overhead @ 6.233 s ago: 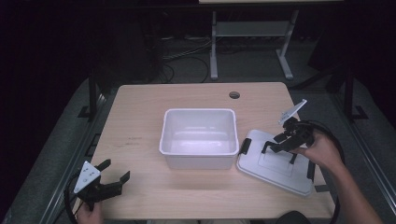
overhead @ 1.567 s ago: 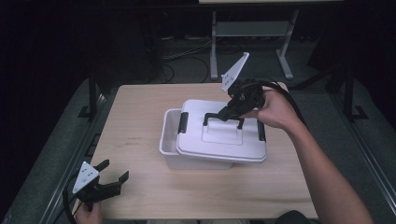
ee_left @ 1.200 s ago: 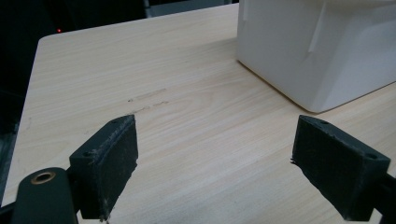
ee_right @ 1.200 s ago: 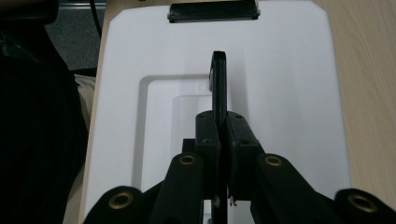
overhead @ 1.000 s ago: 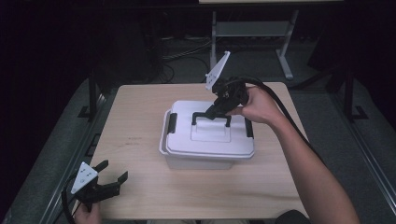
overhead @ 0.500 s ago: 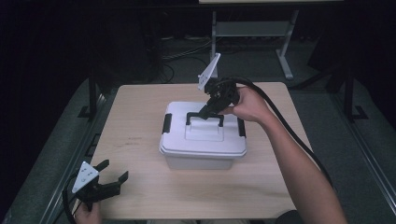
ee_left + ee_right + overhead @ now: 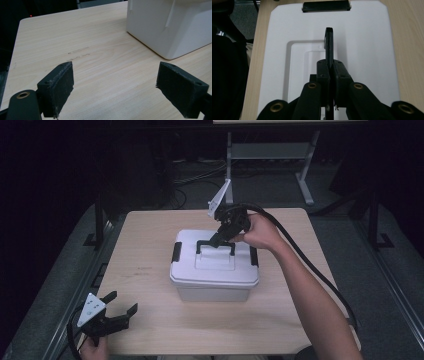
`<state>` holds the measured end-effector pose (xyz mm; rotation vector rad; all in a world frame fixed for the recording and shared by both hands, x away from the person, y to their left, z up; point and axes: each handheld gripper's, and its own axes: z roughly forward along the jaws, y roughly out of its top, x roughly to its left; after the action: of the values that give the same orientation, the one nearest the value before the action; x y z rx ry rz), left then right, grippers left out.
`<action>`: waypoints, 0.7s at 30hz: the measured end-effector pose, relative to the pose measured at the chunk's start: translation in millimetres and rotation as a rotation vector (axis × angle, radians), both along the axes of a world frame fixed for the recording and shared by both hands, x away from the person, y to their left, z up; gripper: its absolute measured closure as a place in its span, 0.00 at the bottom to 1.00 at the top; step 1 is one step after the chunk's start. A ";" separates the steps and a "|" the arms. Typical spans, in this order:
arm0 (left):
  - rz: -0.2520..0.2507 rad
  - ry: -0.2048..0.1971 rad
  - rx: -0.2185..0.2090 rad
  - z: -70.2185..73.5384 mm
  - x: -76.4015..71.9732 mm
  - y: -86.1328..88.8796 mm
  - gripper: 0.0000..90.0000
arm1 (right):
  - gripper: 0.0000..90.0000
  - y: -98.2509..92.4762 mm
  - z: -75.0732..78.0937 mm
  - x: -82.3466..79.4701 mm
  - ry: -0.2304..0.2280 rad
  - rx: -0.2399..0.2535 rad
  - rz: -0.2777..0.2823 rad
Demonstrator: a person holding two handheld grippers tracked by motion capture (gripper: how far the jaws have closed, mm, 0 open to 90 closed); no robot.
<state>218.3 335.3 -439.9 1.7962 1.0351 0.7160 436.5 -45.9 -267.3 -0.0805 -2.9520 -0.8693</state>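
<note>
The white lidded storage box [image 7: 214,270] sits near the middle of the wooden counter [image 7: 145,265], its lid [image 7: 215,262] resting on top with a black latch at each short end. The right claw [image 7: 218,239] is clamped on the lid's black handle [image 7: 215,246], which stands raised; the right gripper view shows the thin handle [image 7: 329,45] pinched edge-on between both jaws, with the lid [image 7: 367,50] spread below. The left claw [image 7: 117,312] hovers at the counter's near-left corner, its jaws wide apart and holding nothing, the box [image 7: 170,25] well off to one side of it. The main risk, as I judge it, is the lid not being seated square: from above it looks aligned, but whether its rim has dropped fully over the box cannot be told. Letting go early could leave it cocked, and then the latches [image 7: 176,252] would not catch. Pulling sideways while clamped could drag the light box across the counter, since nothing steadies it. The narrow grip could also let the handle twist or slip.
</note>
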 end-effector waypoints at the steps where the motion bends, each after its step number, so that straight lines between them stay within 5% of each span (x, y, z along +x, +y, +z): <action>1: 0.000 -0.001 0.001 0.0 -0.1 0.3 0.15 | 0.94 1.3 -1.2 0.8 -0.001 -0.005 0.003; 21: -0.001 0.001 -0.002 -0.5 0.0 0.4 0.15 | 0.94 9.2 -8.7 6.2 0.012 -0.021 0.009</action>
<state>218.3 335.7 -440.4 1.7955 1.0351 0.7128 442.6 -36.8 -276.0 -0.0735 -2.9484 -0.8344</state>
